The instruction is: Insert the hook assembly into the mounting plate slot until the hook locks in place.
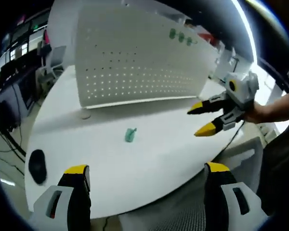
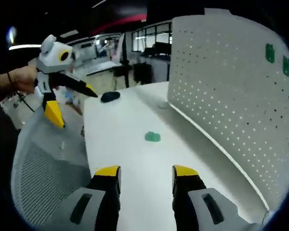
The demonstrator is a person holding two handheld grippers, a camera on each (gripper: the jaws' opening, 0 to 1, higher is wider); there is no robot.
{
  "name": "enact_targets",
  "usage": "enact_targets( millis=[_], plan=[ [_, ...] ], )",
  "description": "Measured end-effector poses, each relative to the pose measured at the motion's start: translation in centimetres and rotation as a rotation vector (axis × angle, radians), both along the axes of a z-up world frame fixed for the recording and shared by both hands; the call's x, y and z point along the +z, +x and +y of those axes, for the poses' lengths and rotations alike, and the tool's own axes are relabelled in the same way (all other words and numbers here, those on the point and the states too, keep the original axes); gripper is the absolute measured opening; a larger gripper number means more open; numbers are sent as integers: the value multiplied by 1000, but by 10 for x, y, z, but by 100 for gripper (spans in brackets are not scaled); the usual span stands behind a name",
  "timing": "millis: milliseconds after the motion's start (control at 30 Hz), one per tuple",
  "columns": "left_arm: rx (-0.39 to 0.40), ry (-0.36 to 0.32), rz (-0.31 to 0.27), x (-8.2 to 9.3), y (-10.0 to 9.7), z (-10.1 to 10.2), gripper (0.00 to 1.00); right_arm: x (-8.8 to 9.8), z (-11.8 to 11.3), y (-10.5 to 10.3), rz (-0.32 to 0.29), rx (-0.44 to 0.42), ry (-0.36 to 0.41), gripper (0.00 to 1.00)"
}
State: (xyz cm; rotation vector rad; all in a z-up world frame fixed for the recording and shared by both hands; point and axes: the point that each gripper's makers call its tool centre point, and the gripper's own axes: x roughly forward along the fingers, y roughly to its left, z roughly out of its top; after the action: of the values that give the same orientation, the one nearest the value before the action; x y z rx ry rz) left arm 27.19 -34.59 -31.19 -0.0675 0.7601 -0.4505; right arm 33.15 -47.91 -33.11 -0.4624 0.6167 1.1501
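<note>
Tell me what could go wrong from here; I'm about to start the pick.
The green hook is small and lies loose on the smooth white table, so a careless grab could push it away. Both the left gripper and the right gripper are open and empty.

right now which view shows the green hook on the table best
The left gripper view: the green hook lies centred on the white table, its elongated shape readable. The right gripper view shows it as a small flat blob.

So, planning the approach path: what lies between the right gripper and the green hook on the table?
In the right gripper view, only bare white table lies between the right gripper and the green hook; its jaws stand open and empty.
</note>
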Motion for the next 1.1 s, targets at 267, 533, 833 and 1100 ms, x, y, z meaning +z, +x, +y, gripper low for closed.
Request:
enact_targets(
  millis=[267, 533, 833, 1100],
  plan=[
    [24, -12, -3, -4, 0, 4, 100, -17, 31, 10, -41, 211, -100, 21],
    [50, 12, 5, -2, -1, 23, 100, -30, 65, 37, -85, 257, -115, 20],
    [73, 2, 4, -3, 3, 24, 100, -53, 90, 54, -110, 368, -198, 17],
    [87, -9, 36, -13, 3, 30, 100, -69, 98, 61, -196, 526, -302, 14]
  ],
)
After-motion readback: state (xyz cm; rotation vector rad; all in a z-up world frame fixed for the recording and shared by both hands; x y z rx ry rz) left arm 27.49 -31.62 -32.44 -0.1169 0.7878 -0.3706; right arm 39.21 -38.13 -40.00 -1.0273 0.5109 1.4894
